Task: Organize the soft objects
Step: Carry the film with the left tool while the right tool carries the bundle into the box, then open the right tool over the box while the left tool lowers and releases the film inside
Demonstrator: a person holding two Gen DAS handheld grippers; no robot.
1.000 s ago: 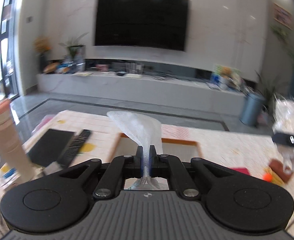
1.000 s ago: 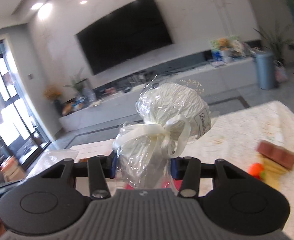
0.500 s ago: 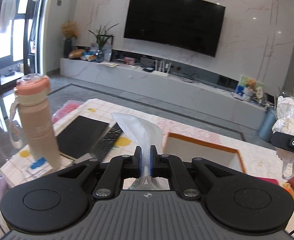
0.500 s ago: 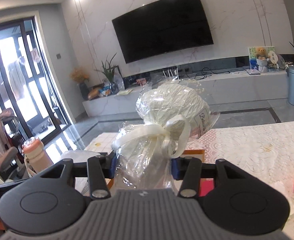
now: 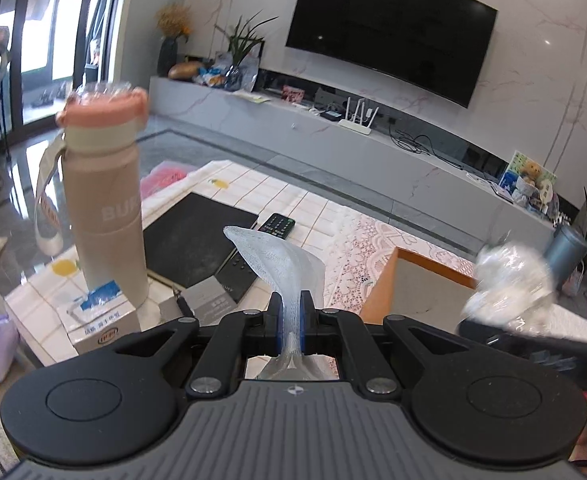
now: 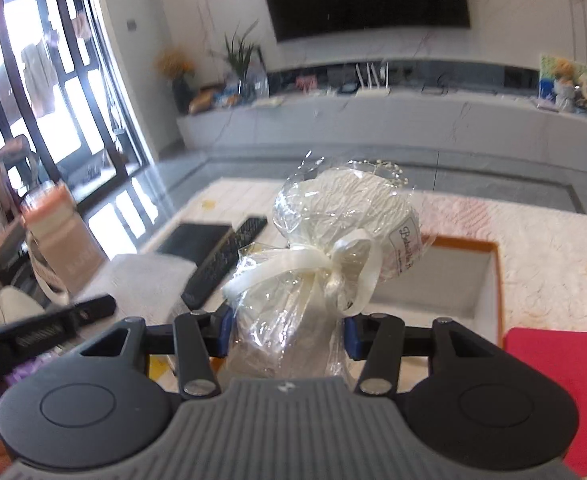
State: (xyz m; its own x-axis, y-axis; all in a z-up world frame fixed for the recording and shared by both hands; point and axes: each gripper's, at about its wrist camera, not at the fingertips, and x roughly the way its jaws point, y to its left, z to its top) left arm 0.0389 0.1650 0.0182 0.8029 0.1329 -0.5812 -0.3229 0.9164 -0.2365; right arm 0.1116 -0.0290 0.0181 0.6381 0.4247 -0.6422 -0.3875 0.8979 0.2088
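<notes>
My left gripper [image 5: 290, 322] is shut on a thin white foam net sleeve [image 5: 277, 258], which sticks up and curls to the left above the jaws. My right gripper [image 6: 287, 332] is shut on a cellophane-wrapped white bundle [image 6: 333, 232] tied with a cream ribbon. That same bundle [image 5: 511, 294] shows blurred at the right of the left wrist view, above the orange-rimmed box. The box [image 6: 493, 276], with a grey-white inside, stands on the table just ahead of the right gripper, slightly right. The other gripper's dark finger [image 6: 49, 330] shows at the left in the right wrist view.
A pink-capped bottle [image 5: 105, 204] stands at the left on a tissue pack [image 5: 101, 318]. A black mat [image 5: 197, 240], a remote [image 5: 279, 225] and a keyboard [image 6: 225, 264] lie on the table left of the box. A red sheet [image 6: 557, 380] lies at the right.
Both hands have swung left and lower over the table. The bottle has come closer in the left wrist view, and the box now lies right under the held bundle. Both grips are unchanged.
</notes>
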